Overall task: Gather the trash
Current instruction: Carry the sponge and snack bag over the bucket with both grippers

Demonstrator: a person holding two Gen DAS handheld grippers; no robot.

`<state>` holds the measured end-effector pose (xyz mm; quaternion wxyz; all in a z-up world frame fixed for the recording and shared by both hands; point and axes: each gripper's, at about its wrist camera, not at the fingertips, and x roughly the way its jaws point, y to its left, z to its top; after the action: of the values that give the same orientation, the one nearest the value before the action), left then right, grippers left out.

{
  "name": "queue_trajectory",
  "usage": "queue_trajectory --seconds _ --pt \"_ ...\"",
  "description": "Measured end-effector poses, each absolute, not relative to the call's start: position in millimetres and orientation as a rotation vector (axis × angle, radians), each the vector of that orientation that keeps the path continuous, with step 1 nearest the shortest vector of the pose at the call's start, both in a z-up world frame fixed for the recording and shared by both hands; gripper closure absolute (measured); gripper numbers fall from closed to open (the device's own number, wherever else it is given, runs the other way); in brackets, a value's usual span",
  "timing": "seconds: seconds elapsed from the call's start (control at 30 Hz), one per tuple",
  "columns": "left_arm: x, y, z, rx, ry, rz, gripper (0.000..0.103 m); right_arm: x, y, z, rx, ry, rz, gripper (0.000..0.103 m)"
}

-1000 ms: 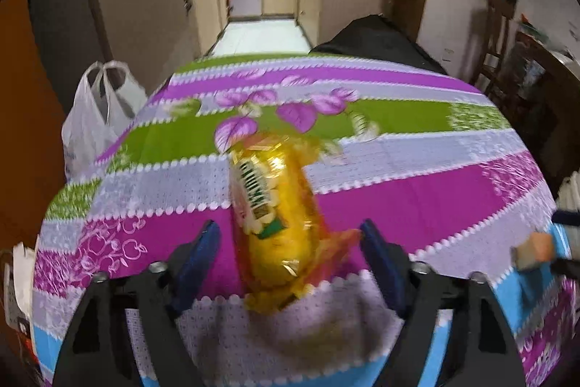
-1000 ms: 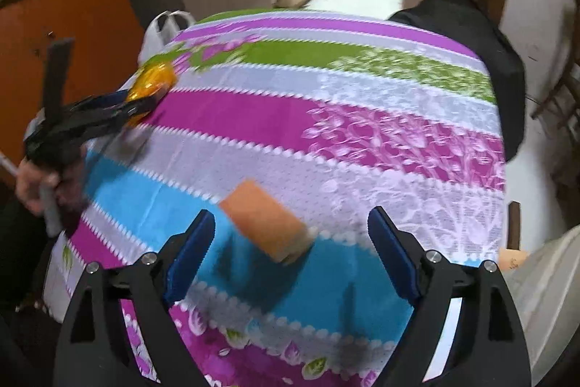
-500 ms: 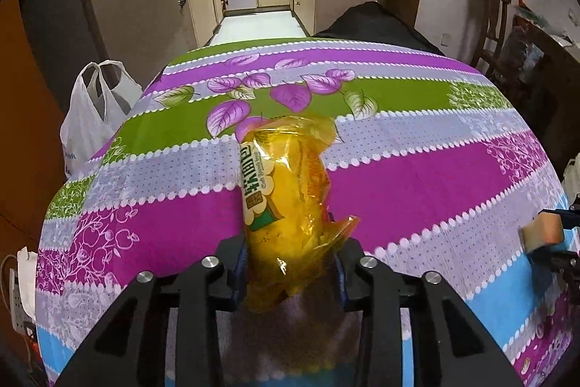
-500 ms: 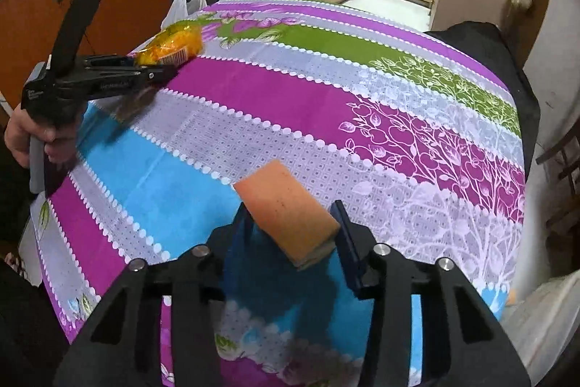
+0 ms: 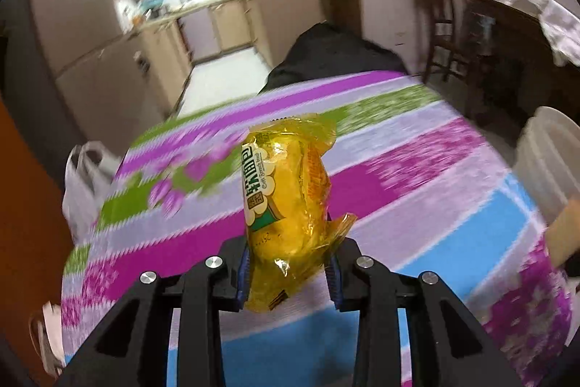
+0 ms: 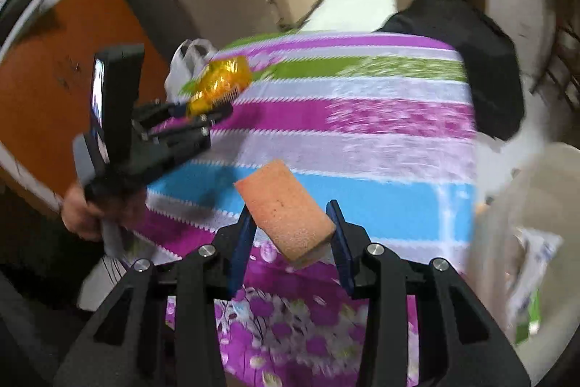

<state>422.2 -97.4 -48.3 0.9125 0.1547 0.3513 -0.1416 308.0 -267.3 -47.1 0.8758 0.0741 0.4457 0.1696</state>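
Striped surface (image 5: 417,231) lies below both tongs. Left tongs (image 5: 288,272) pinch a light, crinkly yellow snack wrapper (image 5: 286,202) at its lower end; right tongs (image 6: 290,238) squeeze a soft orange sponge (image 6: 286,209) across its near end.

A glossy, crinkled yellow plastic wrapper (image 5: 286,205) is catching the light at frame centre. A porous, matt orange sponge (image 6: 286,211) is showing its rough face above the printed cloth tablecloth (image 6: 362,151).
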Motion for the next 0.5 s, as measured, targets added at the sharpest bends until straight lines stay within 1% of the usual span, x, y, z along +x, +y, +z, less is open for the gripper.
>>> queue_trajectory --seconds 0.23,0.33,0.5 --pt "389.7 -207.5 -7.0 0.414 0.611 -0.461 0.069 265.7 -362.8 -4.1 0.229 0.877 0.108 0.065" --pt "372.1 -263.2 7.9 0.461 0.562 -0.539 0.069 246.6 -399.6 2.2 0.259 0.879 0.017 0.065" --pt "341.7 -341.7 16.8 0.521 0.528 -0.666 0.069 223.7 -453.8 6.2 0.303 0.891 -0.120 0.065"
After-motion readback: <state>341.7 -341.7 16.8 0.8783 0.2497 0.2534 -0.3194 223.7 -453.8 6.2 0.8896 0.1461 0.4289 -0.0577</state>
